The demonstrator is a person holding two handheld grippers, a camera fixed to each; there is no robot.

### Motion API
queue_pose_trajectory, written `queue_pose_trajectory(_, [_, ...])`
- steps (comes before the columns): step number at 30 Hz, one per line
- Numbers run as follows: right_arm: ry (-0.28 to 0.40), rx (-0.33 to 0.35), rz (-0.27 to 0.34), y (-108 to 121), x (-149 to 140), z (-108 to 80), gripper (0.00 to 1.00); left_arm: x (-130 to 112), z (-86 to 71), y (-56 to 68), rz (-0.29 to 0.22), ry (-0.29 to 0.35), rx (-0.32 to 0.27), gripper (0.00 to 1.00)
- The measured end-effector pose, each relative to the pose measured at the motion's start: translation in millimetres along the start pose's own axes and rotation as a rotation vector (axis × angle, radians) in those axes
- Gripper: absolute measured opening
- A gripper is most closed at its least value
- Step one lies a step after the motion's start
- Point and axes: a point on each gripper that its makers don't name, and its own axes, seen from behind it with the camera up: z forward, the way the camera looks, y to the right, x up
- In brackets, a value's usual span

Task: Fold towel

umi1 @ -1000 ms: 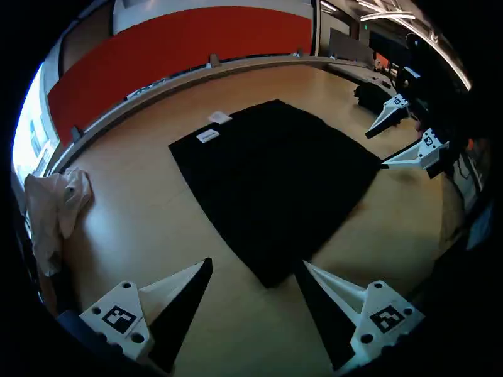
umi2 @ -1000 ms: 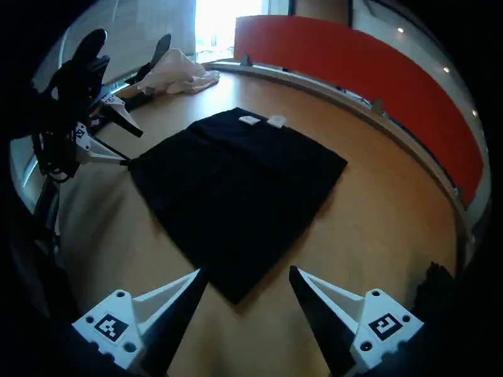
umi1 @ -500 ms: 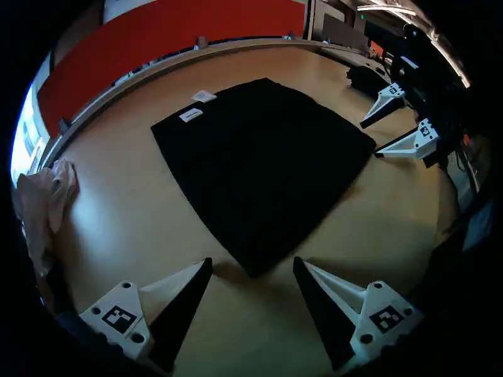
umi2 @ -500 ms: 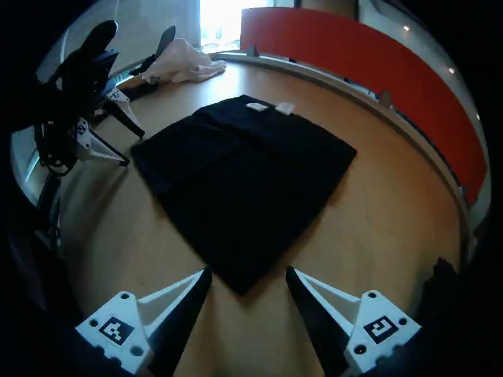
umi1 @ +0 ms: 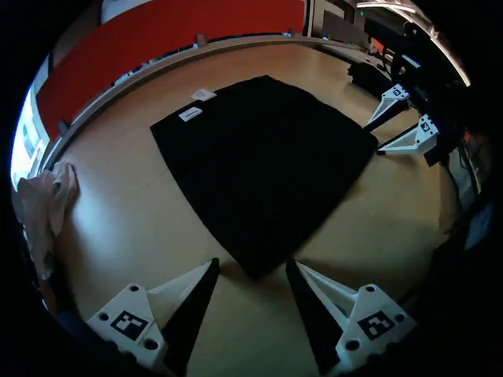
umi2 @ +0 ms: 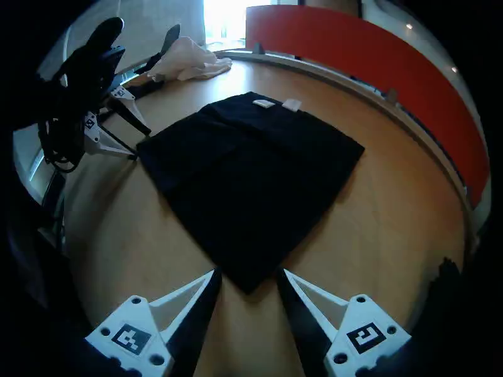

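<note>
A black towel [umi1: 264,169] lies flat on the wooden table [umi1: 119,207], with two small white labels [umi1: 190,114] near its far edge. My left gripper [umi1: 251,264] is open, and the towel's near corner lies between its fingertips. In the right gripper view the towel [umi2: 251,182] points another corner into my open right gripper [umi2: 248,273]. The right gripper [umi1: 372,139] also shows at the towel's right corner in the left gripper view. Held by a dark-sleeved arm, the left gripper [umi2: 141,144] sits at the towel's left corner in the right gripper view.
A pale crumpled cloth [umi1: 47,207] lies at the table's left edge and appears as the cloth [umi2: 188,60] at the far side. A red panel [umi1: 163,38] runs behind the curved table rim. Dark gear [umi1: 368,72] sits at the far right.
Both grippers have edged forward so a towel corner now lies between each pair of fingertips, and the fingers of both have narrowed somewhat. The towel has not moved.
</note>
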Motion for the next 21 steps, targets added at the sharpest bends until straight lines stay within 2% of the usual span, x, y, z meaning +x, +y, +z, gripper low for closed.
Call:
queue_pose_trajectory(6, [0.000, 0.006, -0.007, -1.0, 0.5, 1.0, 0.52, 0.3, -0.2, 2.8, 0.000, -0.003, -0.002, 0.67])
queue_pose_trajectory(9, [0.000, 0.008, -0.008, -1.2, 0.7, 1.6, 0.49, 0.4, -0.4, 5.3, 0.003, -0.005, -0.003, 0.58])
queue_pose_trajectory(14, [0.000, 0.010, -0.011, -2.3, 1.0, 2.2, 0.29, 1.0, 0.1, 9.1, 0.002, -0.008, -0.004, 0.49])
queue_pose_trajectory(20, [-0.002, 0.004, -0.004, -2.8, -0.2, 1.1, 0.17, 1.8, 0.1, 6.2, -0.026, -0.014, 0.017, 0.20])
queue_pose_trajectory(21, [-0.002, 0.002, -0.001, -2.5, -0.3, 0.6, 0.16, 1.9, 0.1, 6.0, -0.030, -0.014, 0.020, 0.19])
